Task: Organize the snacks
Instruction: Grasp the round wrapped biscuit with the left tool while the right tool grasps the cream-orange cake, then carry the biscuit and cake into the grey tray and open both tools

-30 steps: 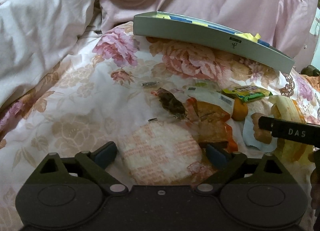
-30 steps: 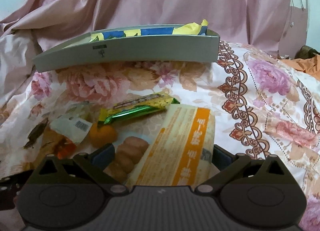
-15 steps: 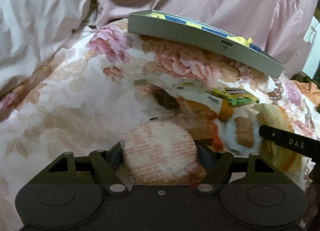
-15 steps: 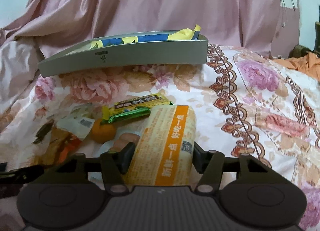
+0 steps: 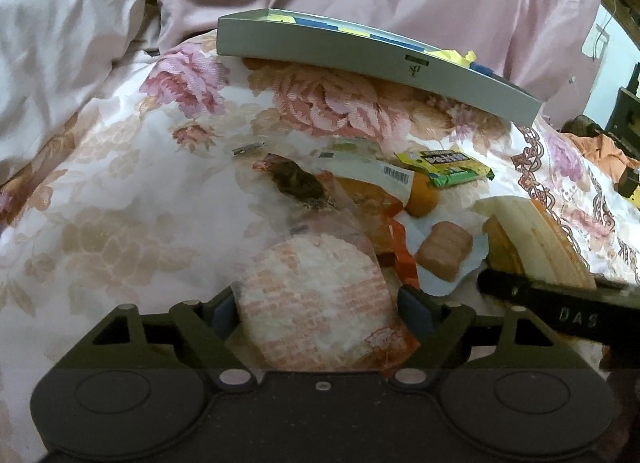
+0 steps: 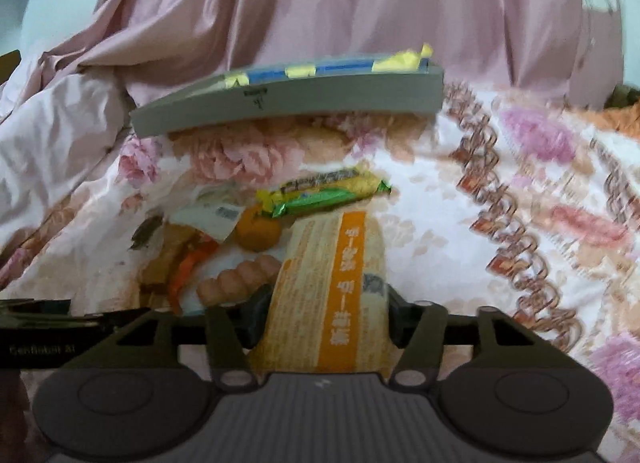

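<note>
Left gripper (image 5: 320, 303) clamps the round rice cracker (image 5: 316, 303); right gripper (image 6: 326, 319), jaws just eased, grips the orange packet (image 6: 332, 295). Both should lift gently towards the grey tray (image 6: 304, 103)

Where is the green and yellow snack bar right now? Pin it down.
In the right wrist view, the green and yellow snack bar lies on the floral bedspread, in front of the grey tray, touching the orange fruit at its near left.

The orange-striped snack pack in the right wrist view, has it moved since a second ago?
Yes. The orange-striped snack pack has come off the bedspread, carried left, nearer the grey tray.
</note>
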